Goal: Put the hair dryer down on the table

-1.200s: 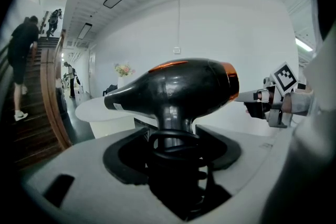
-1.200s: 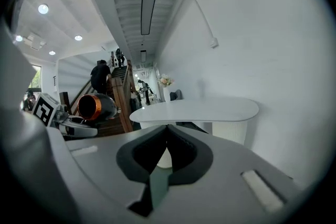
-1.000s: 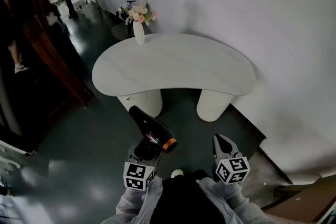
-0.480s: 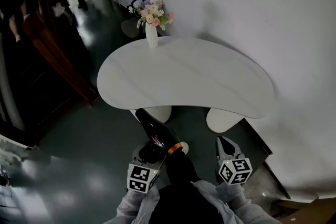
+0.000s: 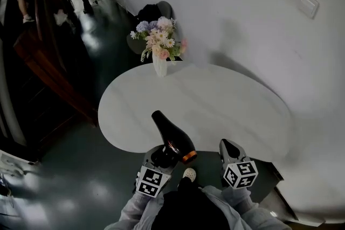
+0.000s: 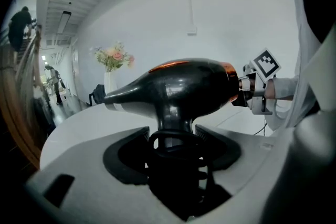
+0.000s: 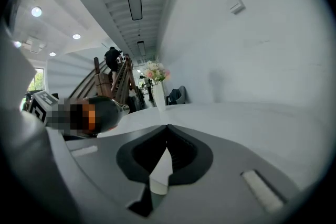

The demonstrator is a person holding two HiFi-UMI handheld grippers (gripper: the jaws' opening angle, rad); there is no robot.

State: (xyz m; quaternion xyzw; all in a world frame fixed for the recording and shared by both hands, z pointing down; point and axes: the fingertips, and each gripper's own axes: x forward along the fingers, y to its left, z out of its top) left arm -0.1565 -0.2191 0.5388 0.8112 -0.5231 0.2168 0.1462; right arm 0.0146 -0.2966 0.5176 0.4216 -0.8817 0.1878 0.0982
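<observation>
The white tabletop [image 5: 226,110], which lay well ahead of you a second ago, now sits right below you, its near edge almost at your body. The vase of flowers [image 5: 159,51] at its far rim has also drawn closer. That walk-up changes where the hair dryer [image 5: 173,140] is. It was over the dark floor [image 5: 81,169] before, and now its black body and nozzle [image 5: 159,118] reach in over the near part of the tabletop. It looks to be in the air and not yet resting on anything. Your left gripper [image 5: 160,158] carries it upright, with the fingers [image 6: 215,147] clenched on the handle [image 6: 169,113] just under the body, the same grip as before. Your right gripper [image 5: 227,144] has come forward beside it, well clear of the dryer, with its fingers [image 7: 194,157] closed tip to tip on nothing. With bare surface under the nozzle, you're probably placed to lower the dryer and let go.
</observation>
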